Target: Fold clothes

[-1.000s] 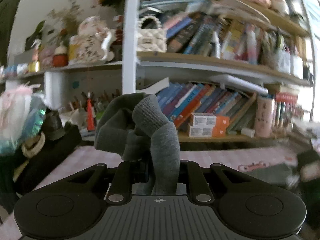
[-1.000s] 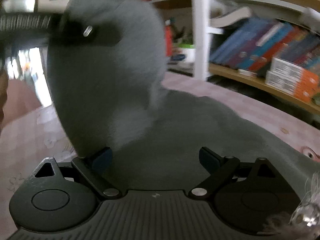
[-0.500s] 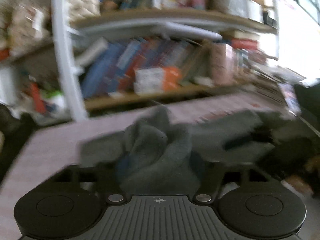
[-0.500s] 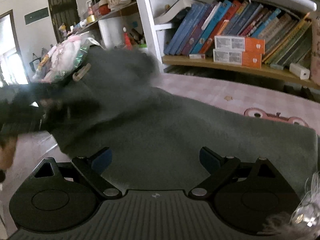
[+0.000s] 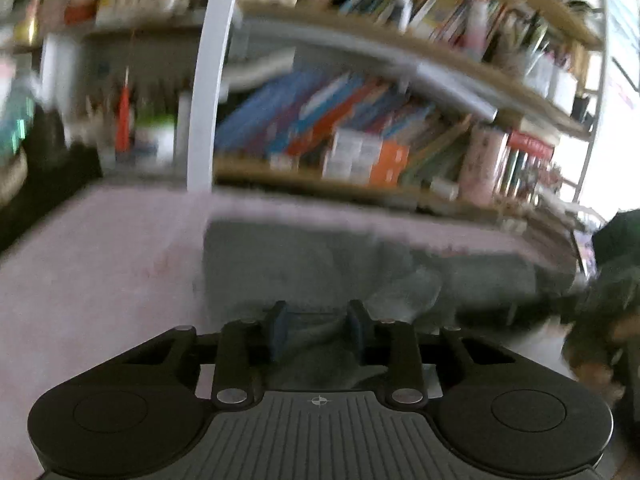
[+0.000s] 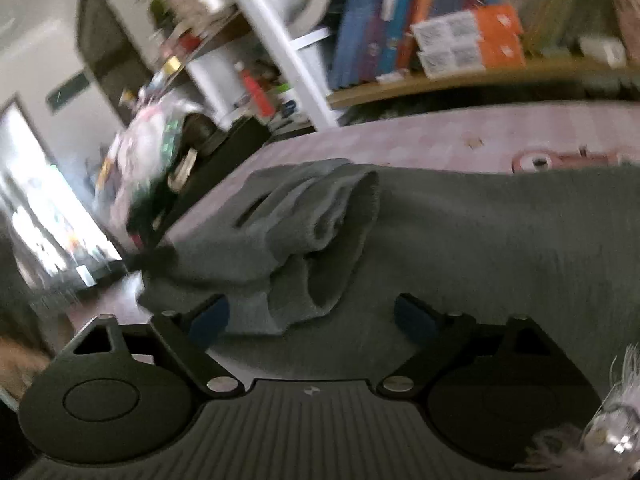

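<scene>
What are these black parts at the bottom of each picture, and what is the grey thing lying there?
They are handheld tools; a person holds one in each hand. Each carries a camera looking forward along its two fingers, so each picture is one tool's own view. The left gripper shows its fingers slightly apart with grey cloth lying between them; blur hides whether it grips. The right gripper has its fingers wide apart, holding nothing. The grey garment lies on a pink checked tablecloth, one part folded over into a bunch. Behind stands a bookshelf.

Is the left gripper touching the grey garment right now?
Touching. The left wrist view shows the grey garment bunched between the left gripper fingers, filling the gap.
</scene>
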